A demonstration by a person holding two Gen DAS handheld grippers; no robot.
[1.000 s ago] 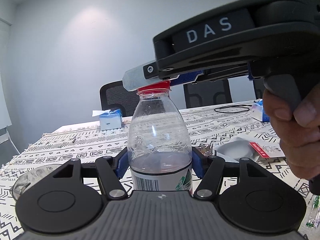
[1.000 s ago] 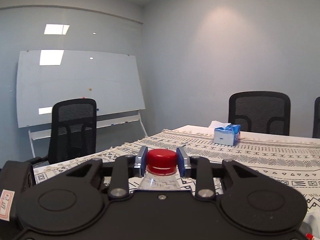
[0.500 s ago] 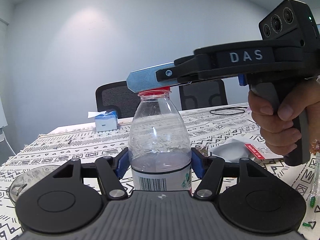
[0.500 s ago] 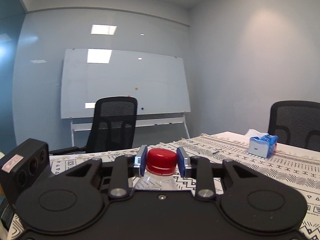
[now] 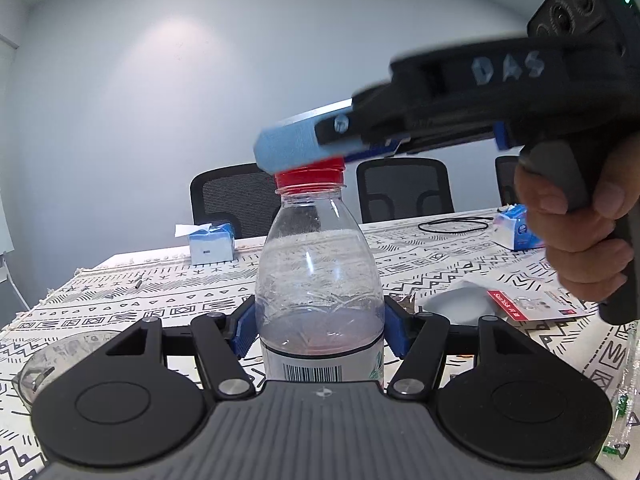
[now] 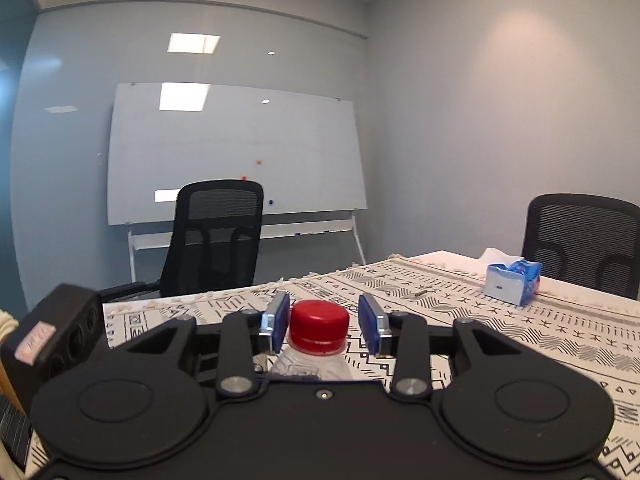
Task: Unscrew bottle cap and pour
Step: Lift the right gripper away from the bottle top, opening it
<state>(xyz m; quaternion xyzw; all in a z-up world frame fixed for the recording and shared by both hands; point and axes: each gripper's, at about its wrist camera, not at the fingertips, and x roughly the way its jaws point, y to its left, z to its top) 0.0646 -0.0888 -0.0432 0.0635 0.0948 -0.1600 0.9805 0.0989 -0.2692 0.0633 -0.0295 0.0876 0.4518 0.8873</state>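
A: Left gripper (image 5: 320,330) — status?

B: Clamped on the bottle (image 5: 320,288). Both blue pads press the clear body at its widest part, just above the label. Bottle stands upright on the patterned tablecloth (image 5: 160,292), partly filled with clear liquid.

A: Cap?

B: Red cap (image 5: 310,174) sits on the neck. In the right wrist view the same cap (image 6: 319,326) lies between the fingers of the right gripper (image 6: 324,326).

A: Is it gripped?

B: No. The fingers stand spread. The left pad (image 6: 278,322) is touching or very nearly touching the cap's side; the other pad shows a clear gap, tablecloth visible through it. So loosely open around the cap, holding nothing.

A: From the other camera?

B: In the left wrist view the right gripper comes in from the right, level with the cap, motion-blurred. A hand (image 5: 576,236) wraps its grip. Its light-blue fingertip hides the cap's upper left.

A: Surroundings?

B: Glass bowl (image 5: 60,356) at the near left, beside the left gripper's body. Tissue box (image 5: 211,242) toward the far edge of the table. A white packet with a red label (image 5: 516,302) lies to the right of the bottle. A black cable loop (image 5: 454,224) lies farther back. Whiteboard (image 6: 236,152) and an office chair (image 6: 216,236) stand beyond the table.
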